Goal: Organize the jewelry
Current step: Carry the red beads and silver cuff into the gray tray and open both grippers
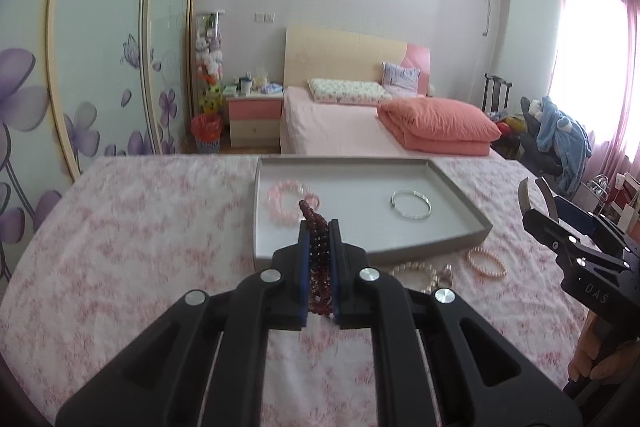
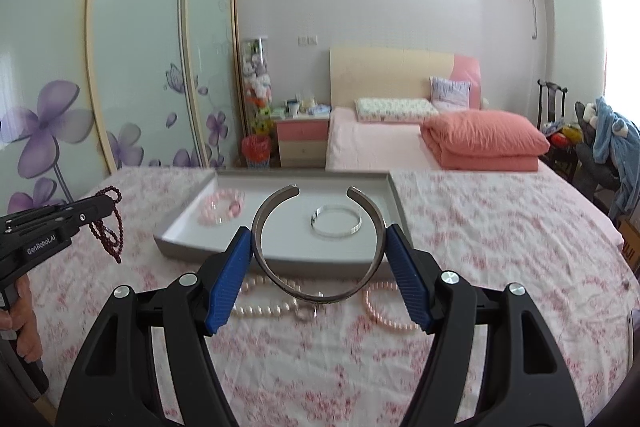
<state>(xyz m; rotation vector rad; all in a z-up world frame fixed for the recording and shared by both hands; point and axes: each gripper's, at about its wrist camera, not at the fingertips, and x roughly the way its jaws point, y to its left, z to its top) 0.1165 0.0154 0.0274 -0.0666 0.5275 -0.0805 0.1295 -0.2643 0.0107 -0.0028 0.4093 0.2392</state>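
Note:
My left gripper [image 1: 319, 227] is shut on a dark red bead bracelet [image 1: 318, 259], held above the floral cloth just in front of the grey tray [image 1: 360, 255]. In the right wrist view the same beads [image 2: 108, 227] dangle from the left gripper [image 2: 106, 205]. My right gripper [image 2: 319, 239] is shut on an open silver cuff bangle [image 2: 316, 293], pressed between both blue pads. The cuff hangs in front of the grey tray [image 2: 280, 265]. Inside the tray lie a pale pink bead bracelet [image 2: 222, 207] and a thin silver bangle [image 2: 336, 221].
On the cloth in front of the tray lie a white pearl strand [image 2: 272, 309] and a pink pearl bracelet [image 2: 384, 311]. A bed with an orange quilt [image 2: 484, 143] stands behind. A mirrored wardrobe [image 2: 132, 67] runs along the left. A person's hand [image 2: 24, 331] grips the left handle.

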